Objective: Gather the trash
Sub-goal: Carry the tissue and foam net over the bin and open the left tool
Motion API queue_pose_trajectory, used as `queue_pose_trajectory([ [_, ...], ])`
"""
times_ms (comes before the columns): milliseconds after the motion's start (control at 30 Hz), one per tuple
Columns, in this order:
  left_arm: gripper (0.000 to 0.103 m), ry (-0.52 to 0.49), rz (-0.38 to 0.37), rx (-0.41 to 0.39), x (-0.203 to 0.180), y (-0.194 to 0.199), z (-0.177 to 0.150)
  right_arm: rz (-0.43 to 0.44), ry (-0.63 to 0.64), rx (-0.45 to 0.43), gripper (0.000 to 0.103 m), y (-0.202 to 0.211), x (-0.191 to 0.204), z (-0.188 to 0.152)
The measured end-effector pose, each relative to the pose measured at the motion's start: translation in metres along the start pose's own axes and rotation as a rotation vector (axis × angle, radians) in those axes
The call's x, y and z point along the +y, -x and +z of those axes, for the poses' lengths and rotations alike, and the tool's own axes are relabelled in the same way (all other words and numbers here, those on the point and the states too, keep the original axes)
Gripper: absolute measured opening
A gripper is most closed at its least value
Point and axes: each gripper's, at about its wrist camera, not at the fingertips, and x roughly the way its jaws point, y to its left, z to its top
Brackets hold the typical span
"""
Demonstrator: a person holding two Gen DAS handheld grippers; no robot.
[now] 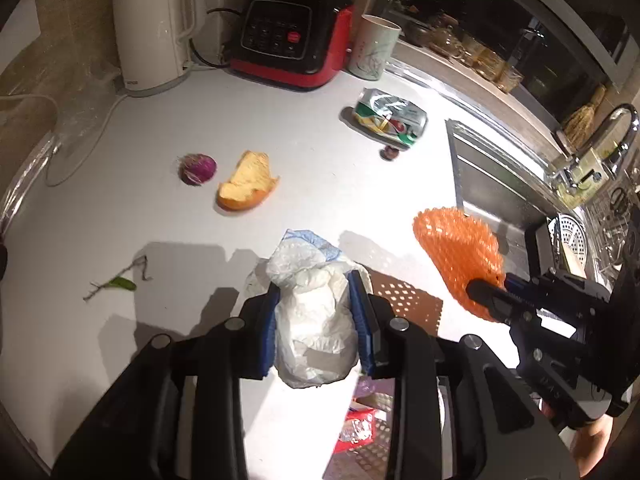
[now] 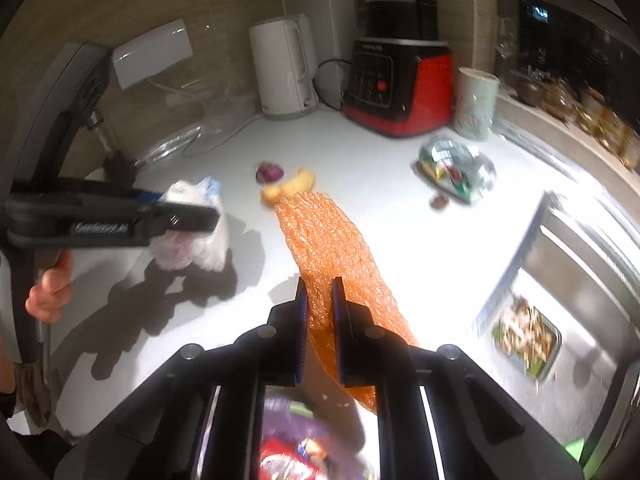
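left gripper (image 1: 318, 322): plastic bag (image 1: 316, 320) clamped | right gripper (image 2: 320, 312): orange net (image 2: 324, 240) clamped

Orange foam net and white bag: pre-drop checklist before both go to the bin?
1. Left gripper shut on the crumpled white plastic bag: ok, pads press both sides.
2. Right gripper shut on the orange foam net: ok, net pinched between the pads, its long end hanging free.
3. Both loads lifted off the counter: ok, each casts a separate shadow.
4. Bin under the grippers: cannot tell; only blurred red and purple packaging shows below.
5. Trash left on the counter: not ok; orange peel, purple onion scrap, leaf stem, foil wrapper remain.
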Motion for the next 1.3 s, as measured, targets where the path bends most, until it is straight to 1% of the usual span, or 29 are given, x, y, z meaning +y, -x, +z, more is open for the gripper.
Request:
queue_pose_trajectory([
  [200, 0.031, -0.04, 0.005, 0.01, -0.05, 0.006, -0.065, 0.012, -0.057, 0.06, 0.012, 0.041, 0.004, -0.083],
  [300, 0.031, -0.043, -0.004, 0.029, -0.064, 0.005, -0.104, 0.024, -0.066, 0.084, 0.013, 0.056, 0.006, -0.122],
  [367, 0.031, -0.051, 0.007, 0.051, -0.074, 0.0, -0.134, 0.038, -0.079, 0.108, 0.013, 0.062, 0.006, -0.146],
  [533, 0.031, -0.072, 0.005, 0.111, -0.097, -0.014, -0.206, 0.071, -0.086, 0.16, 0.013, 0.07, 0.01, -0.191],
  [600, 0.031, -0.081, 0.009, 0.124, -0.106, -0.019, -0.227, 0.08, -0.087, 0.174, 0.014, 0.073, 0.011, -0.204],
  [667, 0.031, -0.088, 0.021, 0.125, -0.114, -0.023, -0.241, 0.081, -0.087, 0.186, 0.014, 0.075, 0.011, -0.214],
  [800, 0.031, -0.094, 0.038, 0.129, -0.125, -0.031, -0.26, 0.077, -0.087, 0.203, 0.014, 0.079, 0.009, -0.227],
  [867, 0.031, -0.089, 0.037, 0.122, -0.126, -0.033, -0.263, 0.078, -0.084, 0.205, 0.014, 0.08, 0.009, -0.231],
  [1033, 0.031, -0.091, 0.054, 0.104, -0.128, -0.042, -0.264, 0.079, -0.085, 0.212, 0.014, 0.078, 0.006, -0.236],
  [1300, 0.032, -0.097, 0.075, 0.103, -0.127, -0.057, -0.262, 0.081, -0.085, 0.218, 0.015, 0.072, 0.007, -0.233],
])
